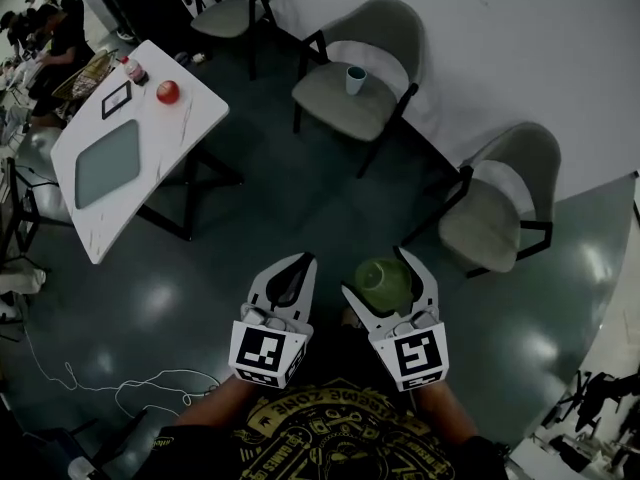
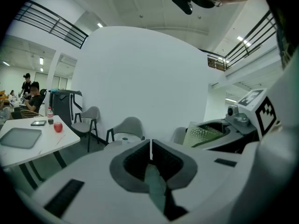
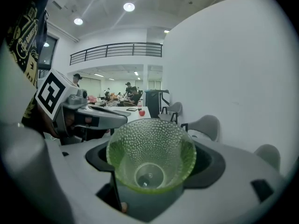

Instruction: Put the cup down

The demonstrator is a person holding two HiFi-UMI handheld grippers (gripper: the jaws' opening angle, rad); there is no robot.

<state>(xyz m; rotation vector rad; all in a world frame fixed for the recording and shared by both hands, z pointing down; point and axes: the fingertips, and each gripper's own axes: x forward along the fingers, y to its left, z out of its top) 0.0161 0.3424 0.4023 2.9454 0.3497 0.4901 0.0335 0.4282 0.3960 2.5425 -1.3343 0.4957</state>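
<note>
As it hangs in mid-air, the cup: a green cup point(image 3: 150, 155) of dimpled glass or plastic, over the dark floor point(image 1: 300, 193) and resting on nothing, its mouth turned back toward the right gripper's camera.
Right gripper: the right gripper point(image 1: 380, 271) has its jaws spread wide, one pressing on each side of the cup's wall.
Left gripper: the left gripper point(image 1: 300, 263) rides just beside it at the same height, jaws pressed together with nothing between them.
Step in hand: the carry; by the look of it the cup is not yet near any surface.
Next move: likely a walk or reach to a landing spot, bringing the base down flat before the jaws part.
Candidate surfaces: a white table point(image 1: 190, 118) ahead to the left, holding an apple point(image 1: 168, 92) with bare top beside it; the nearest chair point(image 1: 490, 228) ahead to the right, its seat free.
Taken spot: a second chair point(image 1: 340, 103) farther off already bears a small cup point(image 1: 356, 79).
Edges: the chairs back onto a pale wall point(image 1: 520, 38); the table's near corner juts toward the path.
Open room: wide bare floor between person and furniture; loose cables point(image 1: 110, 378) lie low at the left, well clear of a line to either surface.
</note>
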